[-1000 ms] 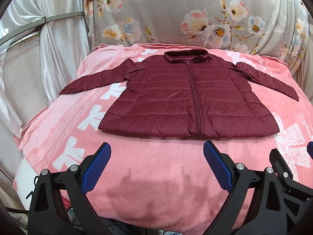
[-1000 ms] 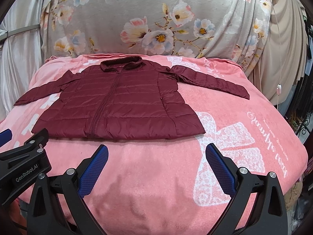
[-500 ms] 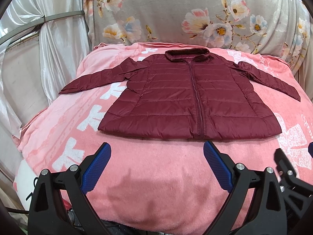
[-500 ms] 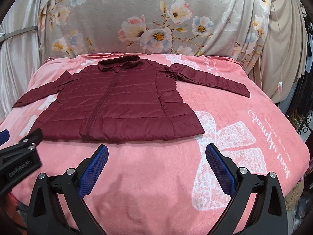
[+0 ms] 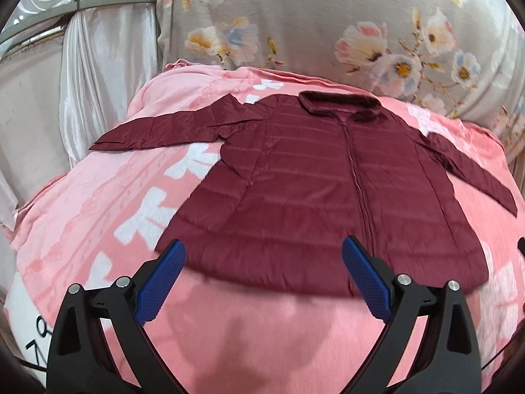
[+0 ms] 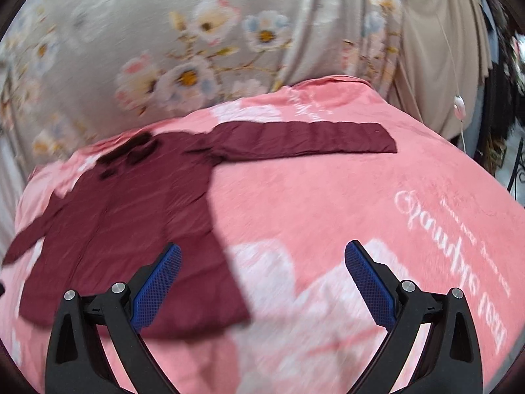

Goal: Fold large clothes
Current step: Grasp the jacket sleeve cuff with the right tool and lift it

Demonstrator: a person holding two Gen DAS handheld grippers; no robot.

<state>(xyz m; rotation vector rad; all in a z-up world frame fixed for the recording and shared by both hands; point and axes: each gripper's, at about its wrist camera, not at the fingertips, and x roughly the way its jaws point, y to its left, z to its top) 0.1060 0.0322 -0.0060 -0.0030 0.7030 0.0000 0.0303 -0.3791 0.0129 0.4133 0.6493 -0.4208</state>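
Observation:
A dark red puffer jacket (image 5: pixel 321 193) lies flat and zipped on a pink blanket (image 5: pixel 108 203), collar away from me, both sleeves spread out. My left gripper (image 5: pixel 264 279) is open and empty, just above the jacket's bottom hem, left of the zip. My right gripper (image 6: pixel 262 285) is open and empty over the jacket's (image 6: pixel 131 229) bottom right corner and the blanket (image 6: pixel 328 203). The right sleeve (image 6: pixel 305 138) stretches out ahead of it. The right wrist view is blurred.
A flowered grey cloth (image 5: pixel 311 23) hangs behind the bed. A white curtain (image 5: pixel 98 52) hangs at the left. Beige fabric (image 6: pixel 439 49) and a cord with a pink switch (image 6: pixel 458 105) hang at the right. The blanket drops off at the near edge.
Both grippers have moved forward toward the jacket. The right gripper has also turned and shifted to the right, toward the right sleeve. The jacket has not moved.

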